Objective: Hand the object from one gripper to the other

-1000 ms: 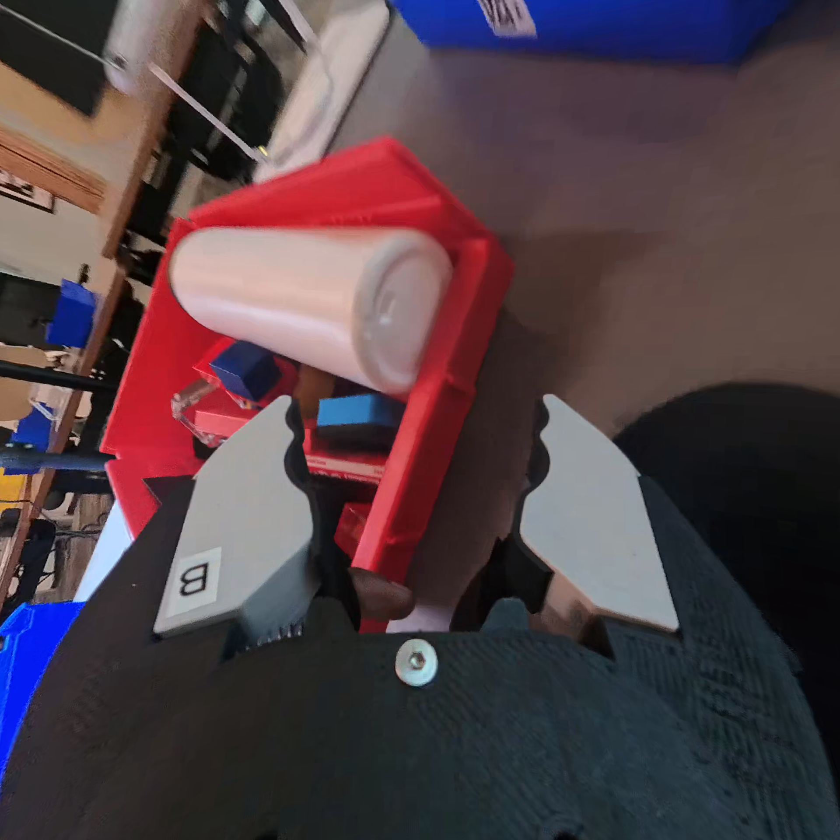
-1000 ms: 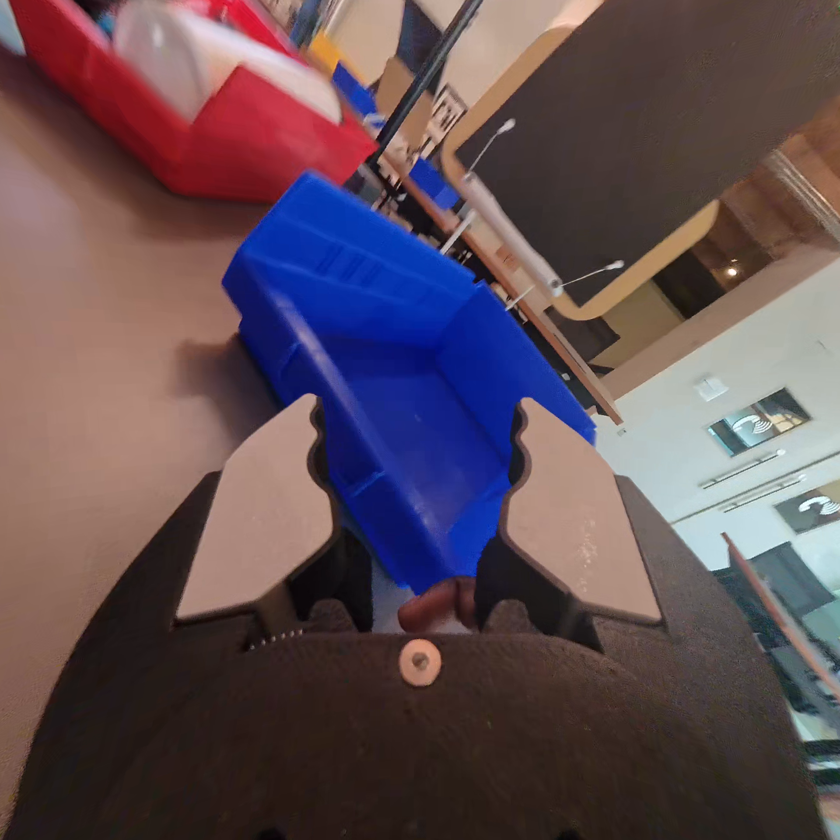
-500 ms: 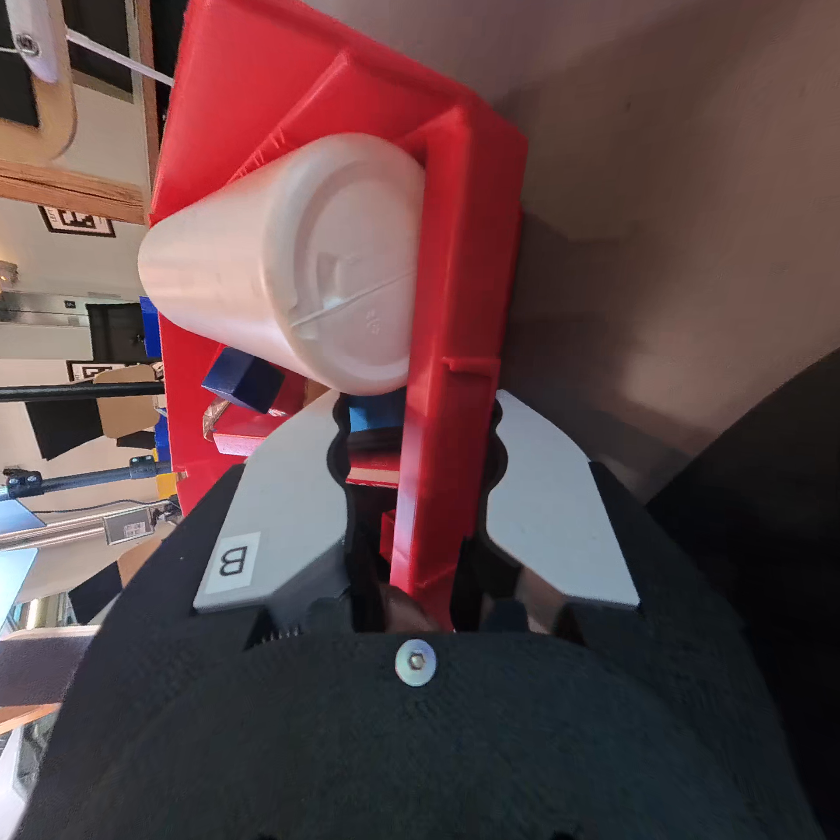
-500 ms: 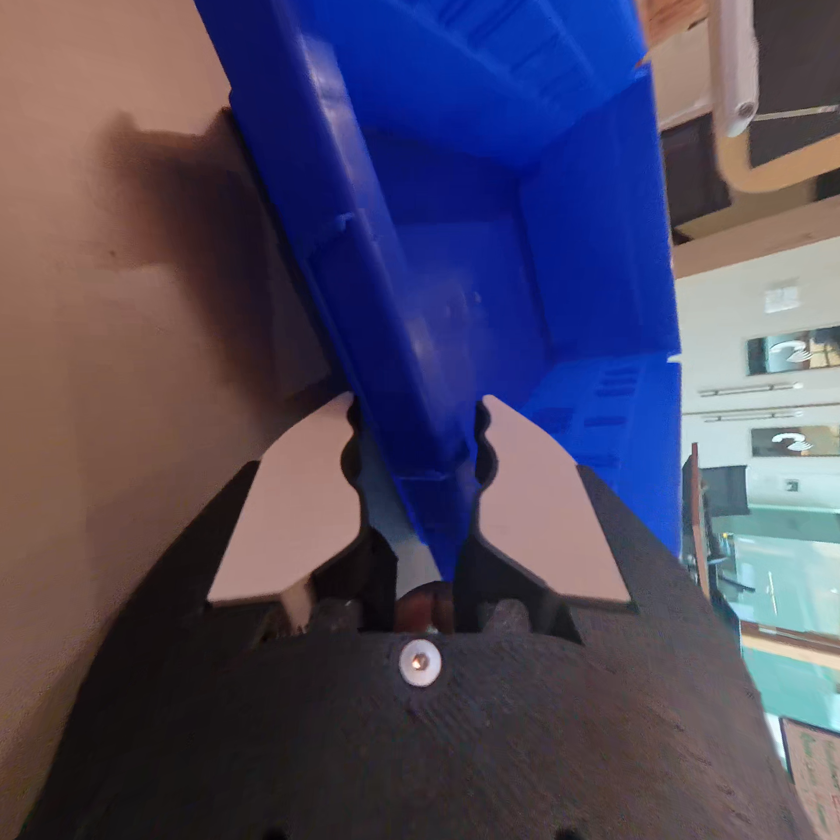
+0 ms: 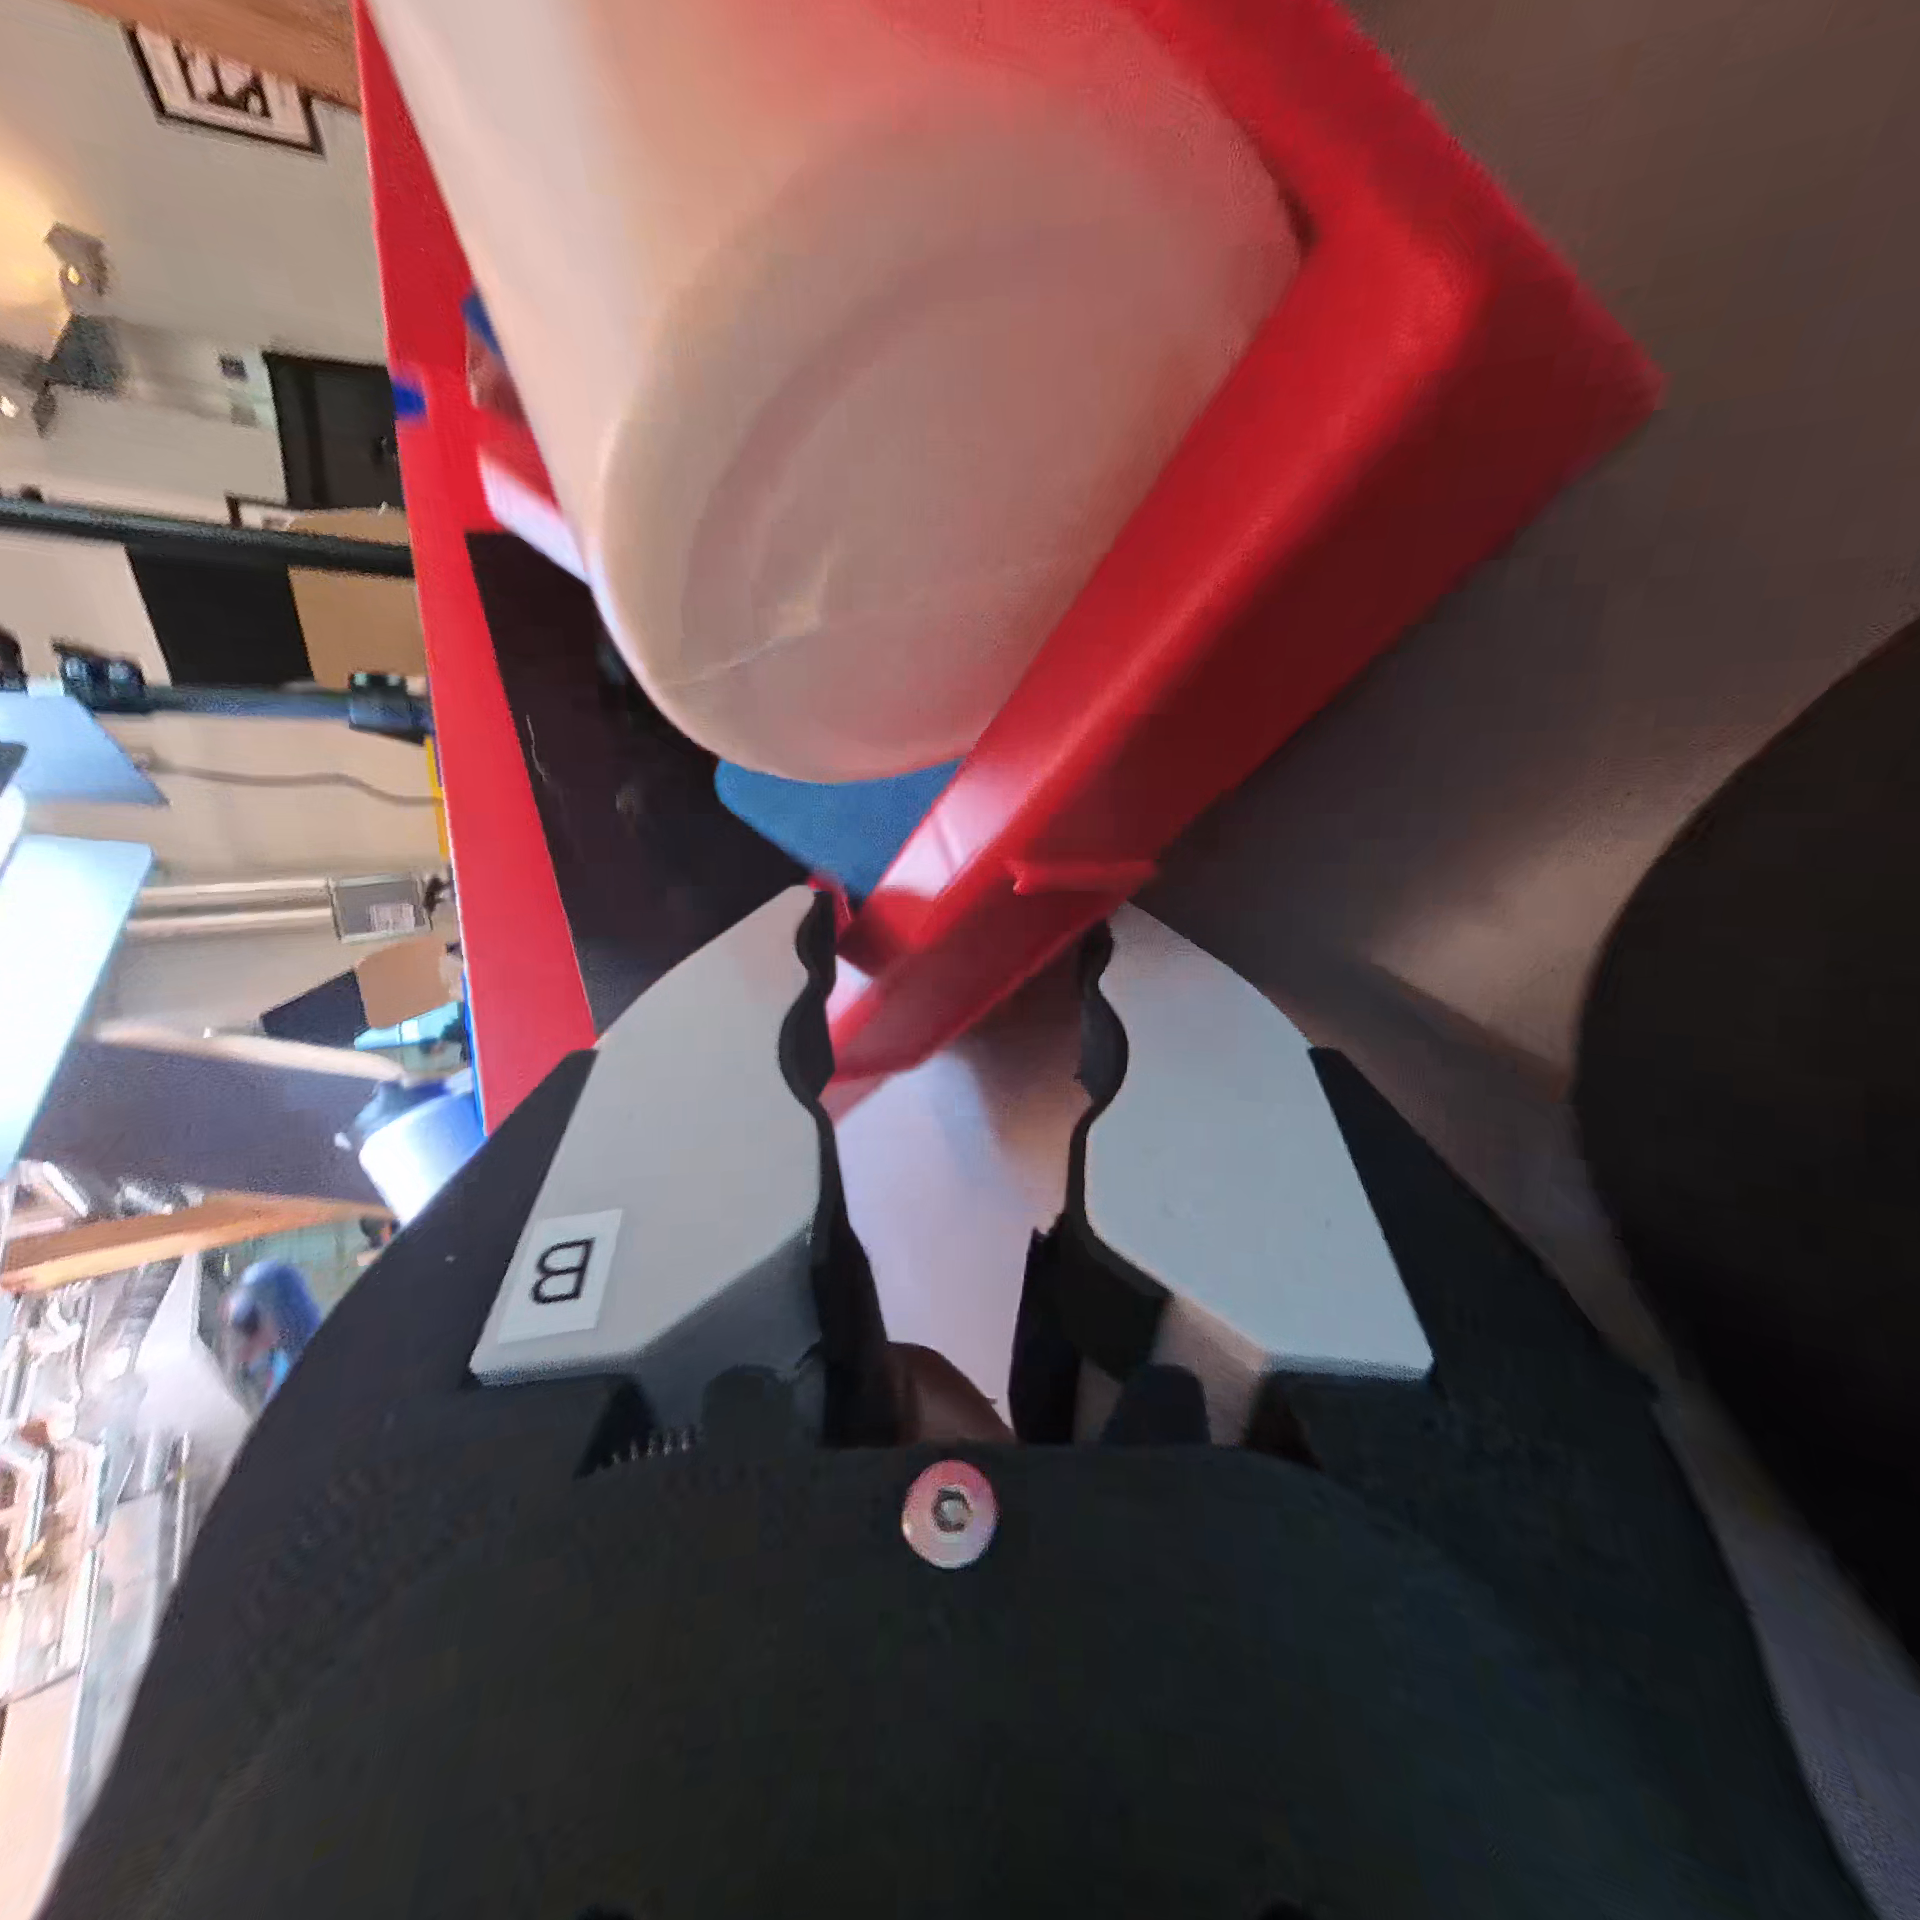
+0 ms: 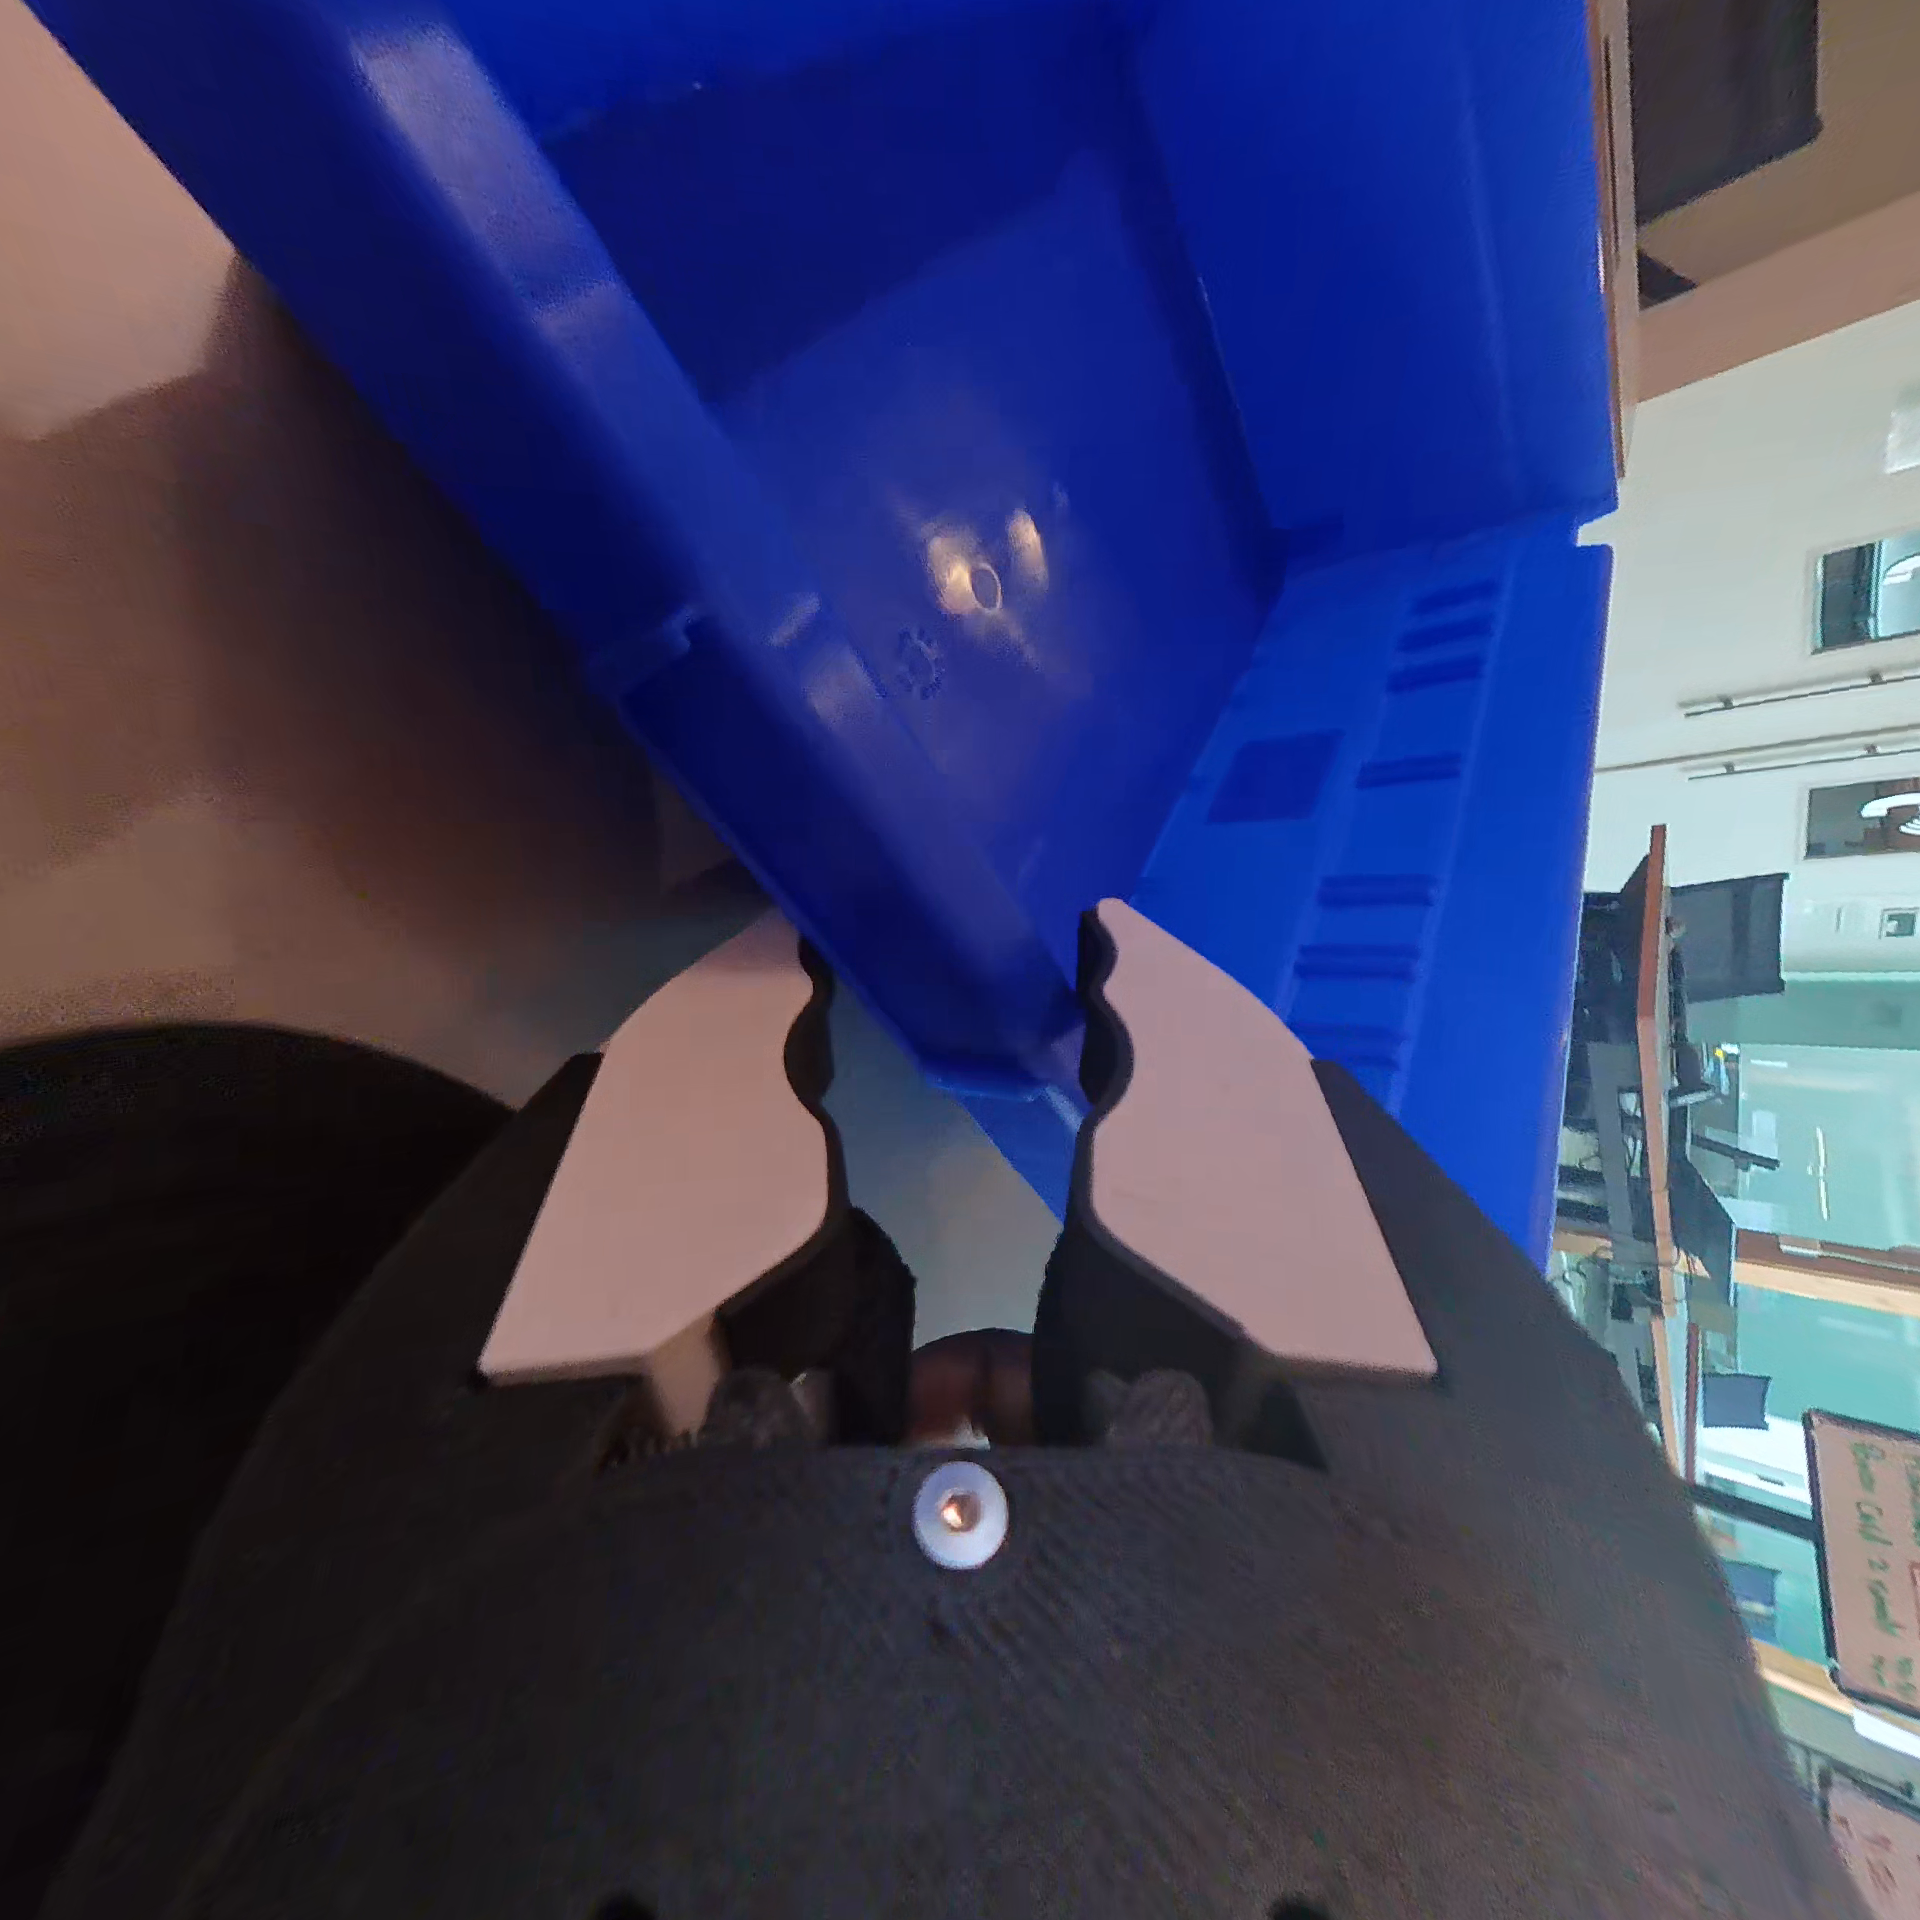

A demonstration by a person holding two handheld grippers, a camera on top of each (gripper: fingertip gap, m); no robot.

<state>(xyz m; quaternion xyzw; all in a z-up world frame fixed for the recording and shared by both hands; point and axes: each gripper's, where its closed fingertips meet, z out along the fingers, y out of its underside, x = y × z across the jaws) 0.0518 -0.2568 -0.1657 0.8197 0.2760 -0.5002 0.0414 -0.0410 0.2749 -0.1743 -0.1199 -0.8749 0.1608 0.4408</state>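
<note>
A red bin (image 5: 1195,623) on the brown table holds a white cup (image 5: 883,364) lying on its side, with a blue block (image 5: 831,821) under it. My left gripper (image 5: 956,940) is partly open, and the bin's near corner sits between its fingertips, against the left finger. In the right wrist view an empty blue bin (image 6: 935,416) fills the frame. My right gripper (image 6: 951,935) is partly open, with the bin's near wall edge between its fingertips. Neither gripper holds a loose object.
The brown table (image 5: 1714,260) runs to the right of the red bin and to the left of the blue bin (image 6: 260,623). A black rounded shape (image 5: 1766,1091) shows at the right edge and also low on the left in the right wrist view (image 6: 208,1195). Room furniture lies beyond.
Both grippers have moved in close to their bins and narrowed from wide open. Each now has a bin edge between its fingers. Both views have rolled, so the bins appear turned.
</note>
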